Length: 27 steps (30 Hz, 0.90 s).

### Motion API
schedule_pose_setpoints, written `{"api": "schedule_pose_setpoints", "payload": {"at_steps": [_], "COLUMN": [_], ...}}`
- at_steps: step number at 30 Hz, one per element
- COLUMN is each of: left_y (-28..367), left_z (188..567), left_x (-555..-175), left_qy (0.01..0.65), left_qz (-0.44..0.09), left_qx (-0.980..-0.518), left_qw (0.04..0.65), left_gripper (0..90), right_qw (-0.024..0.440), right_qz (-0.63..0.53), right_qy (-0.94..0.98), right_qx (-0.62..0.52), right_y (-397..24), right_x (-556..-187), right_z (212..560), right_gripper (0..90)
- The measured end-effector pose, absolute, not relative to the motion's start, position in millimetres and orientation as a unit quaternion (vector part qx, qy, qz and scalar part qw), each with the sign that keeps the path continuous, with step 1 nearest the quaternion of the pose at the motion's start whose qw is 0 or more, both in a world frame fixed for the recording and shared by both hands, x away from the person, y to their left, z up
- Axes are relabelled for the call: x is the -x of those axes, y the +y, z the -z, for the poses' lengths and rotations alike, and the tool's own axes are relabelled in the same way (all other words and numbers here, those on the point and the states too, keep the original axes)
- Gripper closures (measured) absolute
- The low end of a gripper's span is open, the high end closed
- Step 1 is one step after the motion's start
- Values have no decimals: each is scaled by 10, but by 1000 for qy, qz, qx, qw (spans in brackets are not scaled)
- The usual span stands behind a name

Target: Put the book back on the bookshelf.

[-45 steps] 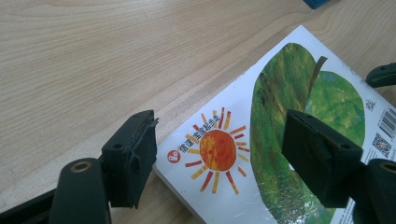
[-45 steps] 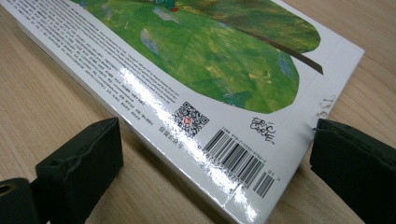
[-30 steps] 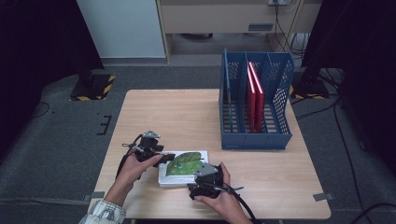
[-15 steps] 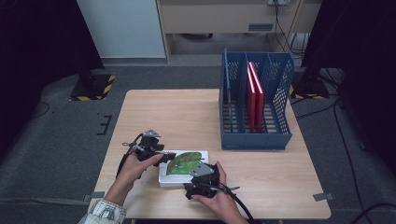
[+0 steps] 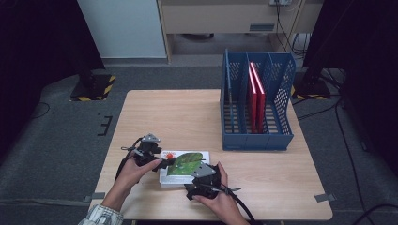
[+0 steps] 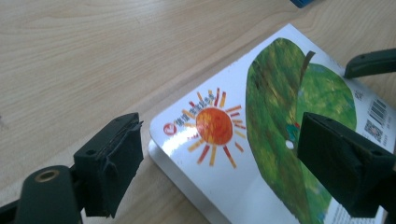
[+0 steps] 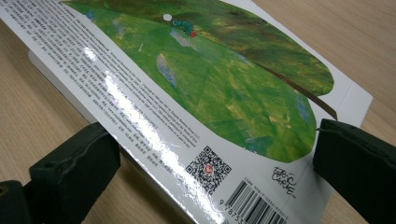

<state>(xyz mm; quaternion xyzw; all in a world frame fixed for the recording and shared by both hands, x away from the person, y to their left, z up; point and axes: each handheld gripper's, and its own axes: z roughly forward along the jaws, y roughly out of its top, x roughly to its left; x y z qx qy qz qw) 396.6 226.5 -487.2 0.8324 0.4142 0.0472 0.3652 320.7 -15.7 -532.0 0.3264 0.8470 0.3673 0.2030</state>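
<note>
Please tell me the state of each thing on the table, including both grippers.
Picture book: lying flat, closed, back cover up.
Left gripper: open, fingers just opening, astride the book's corner.
Right gripper: fingers astride the book's edge; grip unclear.
Blue file rack: upright.
Red books: standing in the rack's middle compartment.

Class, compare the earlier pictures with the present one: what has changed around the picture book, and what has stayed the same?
The left gripper has just been opening its fingers at the book's corner; they now stand apart, not pressing it. The right gripper straddles the near edge as before. The book on the table and the red books in the blue rack have not moved.
</note>
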Motion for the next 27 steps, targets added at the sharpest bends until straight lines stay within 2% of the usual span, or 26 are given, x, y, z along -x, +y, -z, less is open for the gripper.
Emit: {"api": "schedule_pose_setpoints", "payload": {"at_steps": [18,27], "left_y": [2288,2257], "left_z": [5004,5032], "left_x": [-3785,-3776], "left_qy": [391,376], "left_qz": [-2,27], "left_qx": [-846,-845], "left_qw": [361,380], "left_gripper": [162,198], "right_qw": [202,203], "right_qz": [-369,-372], "right_qy": [846,844], "right_qx": [-328,-329], "right_y": [-157,-158], "right_x": [-3207,-3213], "right_z": [5321,5322], "right_gripper": [12,12]}}
